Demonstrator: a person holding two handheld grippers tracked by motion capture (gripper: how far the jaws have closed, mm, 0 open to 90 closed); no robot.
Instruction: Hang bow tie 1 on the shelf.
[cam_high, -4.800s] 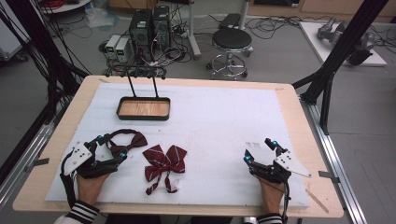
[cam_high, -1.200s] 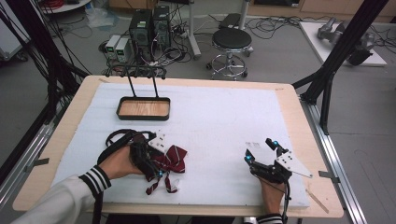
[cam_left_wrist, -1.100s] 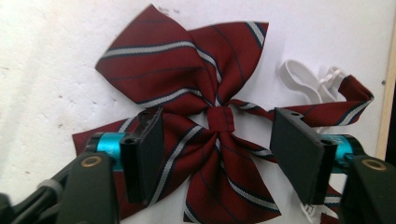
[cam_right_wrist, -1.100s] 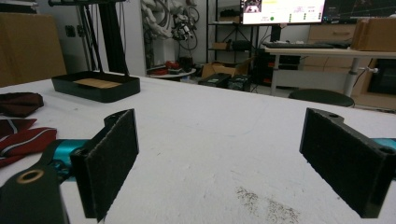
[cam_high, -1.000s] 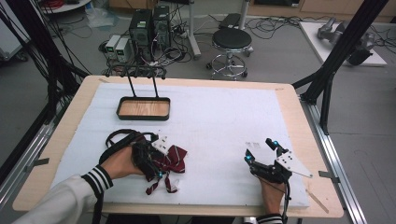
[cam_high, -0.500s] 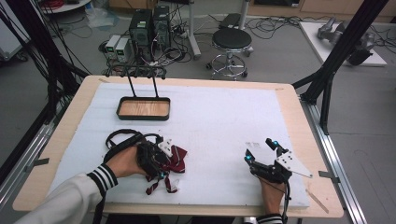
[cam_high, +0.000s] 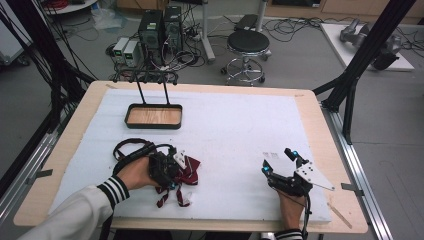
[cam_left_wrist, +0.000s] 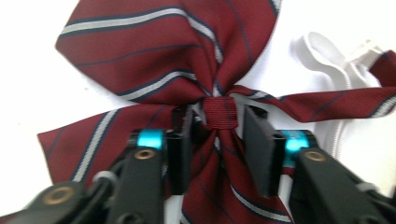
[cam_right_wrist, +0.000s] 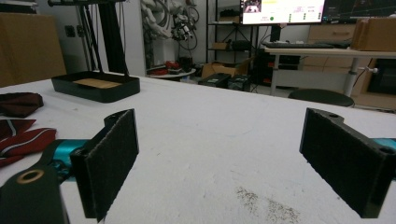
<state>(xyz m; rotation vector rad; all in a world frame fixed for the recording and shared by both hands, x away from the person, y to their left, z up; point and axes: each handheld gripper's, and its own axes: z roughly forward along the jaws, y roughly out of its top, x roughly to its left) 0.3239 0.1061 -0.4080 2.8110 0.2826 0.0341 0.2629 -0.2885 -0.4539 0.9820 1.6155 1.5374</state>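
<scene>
Bow tie (cam_left_wrist: 177, 60): no label readable; left gripper (cam_left_wrist: 217, 135) jaws closing around knot.

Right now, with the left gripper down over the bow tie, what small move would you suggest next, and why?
Probably close a little further. The left gripper has just been closing, its fingers either side of the bow tie just below the centre knot, with a gap still showing on one side. Lifting seems premature.

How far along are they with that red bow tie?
Reached, not yet lifted: the left gripper has just been closing its jaws around the knot of the bow tie, which lies flat on the white mat. The right gripper rests open. Any moving is still ahead.
</scene>
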